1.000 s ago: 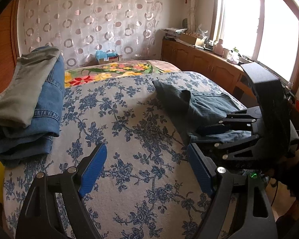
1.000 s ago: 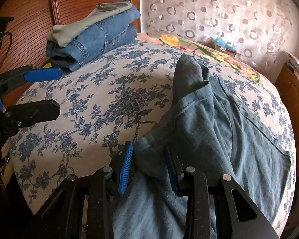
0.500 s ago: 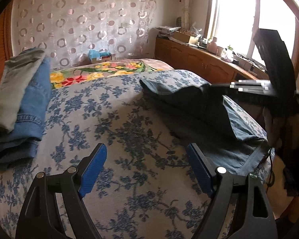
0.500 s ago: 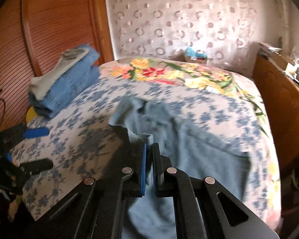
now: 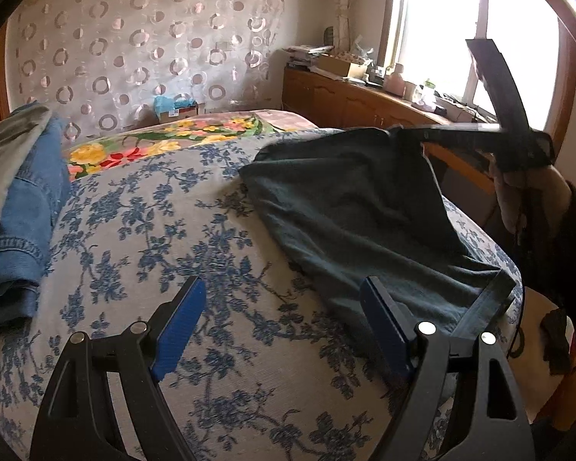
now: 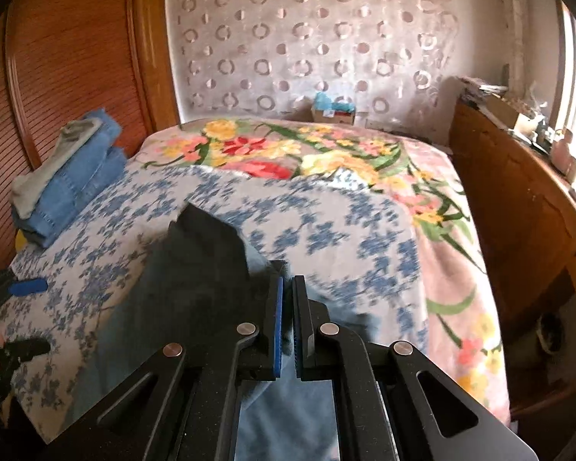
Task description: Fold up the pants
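Observation:
Dark teal pants [image 5: 364, 211] lie on the right side of the bed, one edge lifted up off the cover. My right gripper [image 6: 287, 299] is shut on that lifted edge of the pants [image 6: 207, 261], which drape down to its left. In the left wrist view the right gripper [image 5: 422, 134] hangs above the bed at the right, held by a person's hand [image 5: 526, 196]. My left gripper [image 5: 284, 307] stands open low over the flowered cover, nothing between its blue pads, just left of the pants' near edge.
A stack of folded jeans [image 5: 23, 207] with a grey-green garment on top sits at the bed's left, by the wooden headboard [image 6: 76, 61]. A wooden sideboard [image 5: 364, 103] with clutter runs under the window at right. A floral blanket [image 6: 326, 153] covers the far bed.
My right gripper has shut on the pants' edge and risen, pulling the cloth up and toward the far side of the bed. My left gripper has shifted slightly, still open.

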The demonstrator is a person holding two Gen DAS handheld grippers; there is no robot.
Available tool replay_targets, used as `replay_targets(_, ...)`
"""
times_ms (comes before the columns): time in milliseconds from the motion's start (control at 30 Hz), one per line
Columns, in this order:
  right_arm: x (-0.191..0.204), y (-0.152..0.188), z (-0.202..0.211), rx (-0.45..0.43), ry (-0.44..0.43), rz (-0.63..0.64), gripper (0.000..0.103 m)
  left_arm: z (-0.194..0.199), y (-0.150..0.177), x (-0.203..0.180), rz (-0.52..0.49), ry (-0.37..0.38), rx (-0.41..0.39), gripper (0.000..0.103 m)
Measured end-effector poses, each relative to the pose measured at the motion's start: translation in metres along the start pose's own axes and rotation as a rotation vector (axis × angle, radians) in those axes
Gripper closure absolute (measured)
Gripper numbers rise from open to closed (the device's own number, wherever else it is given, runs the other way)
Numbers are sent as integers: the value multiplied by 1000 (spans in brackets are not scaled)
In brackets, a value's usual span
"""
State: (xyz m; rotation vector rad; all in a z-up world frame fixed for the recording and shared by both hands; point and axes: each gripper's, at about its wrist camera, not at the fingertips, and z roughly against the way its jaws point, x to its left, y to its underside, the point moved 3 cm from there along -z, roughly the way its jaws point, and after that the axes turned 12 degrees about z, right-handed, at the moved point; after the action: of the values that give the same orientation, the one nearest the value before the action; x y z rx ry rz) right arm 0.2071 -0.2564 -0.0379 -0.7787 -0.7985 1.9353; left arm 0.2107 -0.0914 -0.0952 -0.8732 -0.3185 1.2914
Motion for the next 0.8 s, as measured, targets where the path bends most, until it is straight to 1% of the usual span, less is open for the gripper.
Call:
replay_targets(100,-11,1,2,1,22,-6,99,-4,0,-5,-10,0,11,20)
replay_targets(267,-22,5,-7,29,65,-2,101,-7,0,-8,-13,-2,15,20)
replay_targets(367,-26,5,-8,31,65,-18,101,-9,2,-10,-11,-4,22,20)
replay_targets(467,-22,7,-8,32,45,-32,101,-12,4,-12,-13,-6,30,20)
replay_targets(533,-22,11,-13,41,-3,-41,101,-16,4,-14,-14,-7,38,20)
replay_targets(567,-21,13,-15,47,-10,-44,99,-18,5,-16,-17,-8,44,20)
replay_targets(633,-21,17,-22,65,-11,-44,83,-23,6,-18,-23,-11,54,20)
replay_targets(667,-21,19,-27,76,-30,-49,79,-25,6,-17,-25,-11,59,20)
replay_targets(700,-24,20,-31,87,-44,-55,76,-26,7,-18,-28,-12,63,20)
replay_targets(800,-29,22,-39,102,-48,-70,76,-30,9,-18,-27,-17,75,20)
